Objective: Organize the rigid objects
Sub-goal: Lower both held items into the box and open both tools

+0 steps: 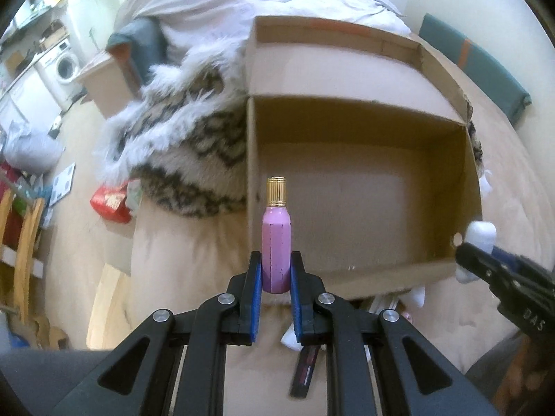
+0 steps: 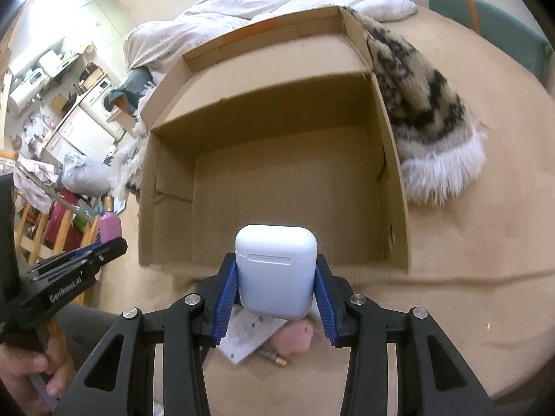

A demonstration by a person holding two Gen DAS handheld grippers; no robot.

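Note:
My left gripper (image 1: 275, 272) is shut on a pink bottle (image 1: 276, 242) with a gold cap, held upright at the near left corner of an open cardboard box (image 1: 364, 204). My right gripper (image 2: 275, 286) is shut on a white earbuds case (image 2: 275, 270), held just before the box's (image 2: 284, 180) near wall. The box is empty inside. The right gripper with the case also shows in the left wrist view (image 1: 480, 239), and the left gripper with the bottle (image 2: 110, 223) in the right wrist view.
The box lies on a beige bed cover (image 2: 468, 242). A furry patterned blanket (image 1: 180, 145) lies beside the box. A dark pen-like item (image 1: 305, 367), a white card (image 2: 248, 338), a pink soft thing (image 2: 295, 338) and a small gold-tipped tube (image 2: 274, 357) lie below the grippers.

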